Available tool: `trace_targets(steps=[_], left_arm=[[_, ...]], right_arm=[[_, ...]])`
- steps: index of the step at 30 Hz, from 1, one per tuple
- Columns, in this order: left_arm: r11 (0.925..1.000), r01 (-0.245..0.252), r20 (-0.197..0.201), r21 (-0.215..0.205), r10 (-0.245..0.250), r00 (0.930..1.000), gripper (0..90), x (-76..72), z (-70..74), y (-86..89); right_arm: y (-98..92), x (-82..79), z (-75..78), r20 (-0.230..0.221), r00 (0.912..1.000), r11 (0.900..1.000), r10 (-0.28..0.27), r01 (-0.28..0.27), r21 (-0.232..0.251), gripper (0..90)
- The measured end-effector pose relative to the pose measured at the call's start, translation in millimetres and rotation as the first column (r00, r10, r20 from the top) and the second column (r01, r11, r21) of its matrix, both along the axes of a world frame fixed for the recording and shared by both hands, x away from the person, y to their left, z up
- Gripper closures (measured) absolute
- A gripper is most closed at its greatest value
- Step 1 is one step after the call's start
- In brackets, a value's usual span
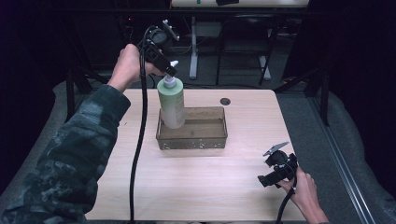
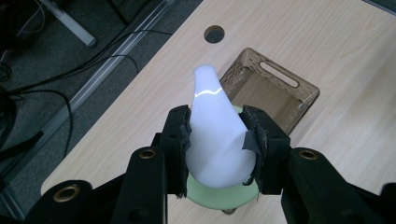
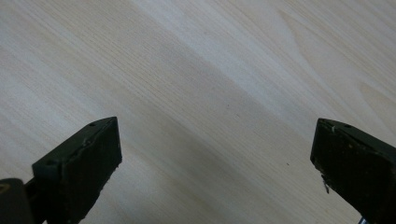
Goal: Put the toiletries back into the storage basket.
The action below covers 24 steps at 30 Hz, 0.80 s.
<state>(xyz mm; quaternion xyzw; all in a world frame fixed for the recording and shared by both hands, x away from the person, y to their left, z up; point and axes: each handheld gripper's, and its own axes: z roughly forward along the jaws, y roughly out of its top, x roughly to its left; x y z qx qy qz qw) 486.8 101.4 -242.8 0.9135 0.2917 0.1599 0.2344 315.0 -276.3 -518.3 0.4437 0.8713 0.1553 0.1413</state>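
A pale green pump bottle [image 1: 171, 101] stands upright in the left end of a clear brown plastic bin [image 1: 212, 140] at the table's middle. My left gripper [image 1: 169, 70] reaches in from the upper left and is shut on the bottle's white pump head [image 2: 215, 135]; both pads press its sides. The green bottle shoulder [image 2: 223, 196] shows below the pump head, and the bin [image 2: 299, 100] lies beyond it. My right gripper [image 1: 267, 178] rests at the table's front right, held by a hand. Its jaws stand wide apart over bare wood [image 3: 210, 107], with nothing between them.
A round cable hole [image 1: 225, 101] sits in the table behind the bin. The left gripper's black cable [image 1: 138, 149] hangs down across the table's left part. Desk legs and cables stand on the dark floor behind the table.
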Motion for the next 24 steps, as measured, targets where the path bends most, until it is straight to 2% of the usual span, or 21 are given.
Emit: trace_targets(steps=[24], left_arm=[[0.9998,0.0,-0.014,-0.021,-0.001,0.9999,63.0,2.9,-18.9,5.9]], right_arm=[[0.5,-0.3,0.6,0.001,1.0,1.0,0.0,0.0,-0.002,1.9]])
